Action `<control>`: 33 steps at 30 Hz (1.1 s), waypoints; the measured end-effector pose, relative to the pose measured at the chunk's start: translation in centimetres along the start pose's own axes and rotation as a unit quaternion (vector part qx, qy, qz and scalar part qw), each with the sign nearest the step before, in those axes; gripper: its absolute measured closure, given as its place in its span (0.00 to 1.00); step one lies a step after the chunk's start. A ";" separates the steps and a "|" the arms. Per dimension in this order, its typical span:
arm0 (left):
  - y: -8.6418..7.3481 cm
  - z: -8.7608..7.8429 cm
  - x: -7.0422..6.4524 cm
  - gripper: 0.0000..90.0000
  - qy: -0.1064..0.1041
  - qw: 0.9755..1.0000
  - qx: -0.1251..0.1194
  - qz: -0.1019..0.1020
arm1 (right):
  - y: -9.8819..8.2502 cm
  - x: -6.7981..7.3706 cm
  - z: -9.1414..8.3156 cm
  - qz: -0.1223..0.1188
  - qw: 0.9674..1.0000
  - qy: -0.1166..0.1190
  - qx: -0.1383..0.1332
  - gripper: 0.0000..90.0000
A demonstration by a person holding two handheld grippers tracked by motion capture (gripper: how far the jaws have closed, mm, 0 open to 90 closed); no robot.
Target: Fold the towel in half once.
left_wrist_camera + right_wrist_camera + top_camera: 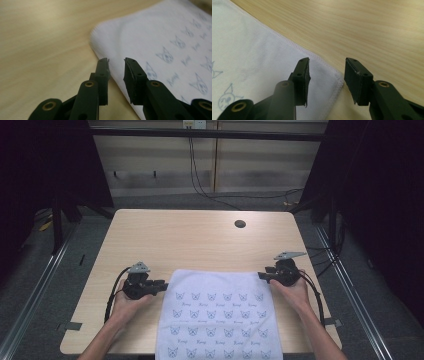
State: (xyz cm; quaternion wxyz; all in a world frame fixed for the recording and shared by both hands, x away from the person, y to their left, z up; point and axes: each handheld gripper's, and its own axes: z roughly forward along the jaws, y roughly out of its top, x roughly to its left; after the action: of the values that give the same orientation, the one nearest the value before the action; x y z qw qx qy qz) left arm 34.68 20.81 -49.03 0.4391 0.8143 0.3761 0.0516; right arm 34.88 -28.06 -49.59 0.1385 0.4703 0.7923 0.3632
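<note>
- White rectangular cloth towel printed with small blue cat faces (217, 312): it lies flat on the light wooden table (190, 240), at the near middle, its near edge hanging over the table's front rim. The far edge runs straight between the two grippers.
- Handling, as a judgement: the towel looks light, soft and limp, with no stiffness of its own. It should drape and fold wherever lifted, and will likely slide easily on the smooth wood. Nothing about it seems fragile.
- Where to take hold: the two far corners, each with a stitched hem (312, 53), offer the firmest pinch. Gripping both at once would keep the edge taut.
- Left gripper (164, 284): held in the left hand (127, 304) just beside the towel's far left corner, pointing level toward it. In the left gripper view (116, 60) the jaws stand slightly apart, nothing between them; the rounded corner (105, 32) lies just ahead.
- Right gripper (261, 276): held in the right hand (295, 292) at the far right corner, pointing inward. In the right gripper view (327, 60) the jaws are spread wide over the corner (337, 80), pads clear of the cloth.
- Both forearms enter from the near edge, mirrored, wrists level.
</note>
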 end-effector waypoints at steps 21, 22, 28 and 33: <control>1.3 4.1 -0.3 0.84 -0.004 0.999 0.040 0.012 | -0.3 0.6 -0.8 0.002 0.997 0.069 -0.019 0.95; 1.3 4.2 -0.4 0.94 -0.005 0.999 0.042 0.011 | -0.2 0.7 -1.0 0.002 0.997 0.073 -0.023 0.95; 1.5 2.4 -0.1 0.96 -0.032 0.999 0.003 -0.011 | 0.1 1.2 -2.1 0.009 0.994 0.103 -0.038 0.96; 2.2 0.4 -0.2 0.96 -0.061 0.997 -0.049 -0.012 | 1.0 1.2 -2.7 0.008 0.989 0.134 -0.058 0.96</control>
State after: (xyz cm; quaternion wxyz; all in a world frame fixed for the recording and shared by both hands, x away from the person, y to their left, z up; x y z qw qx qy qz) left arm 35.96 19.66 -47.59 0.5012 0.7887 0.3556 0.0152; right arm 33.37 -27.96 -46.87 0.0547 0.4152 0.7774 0.4693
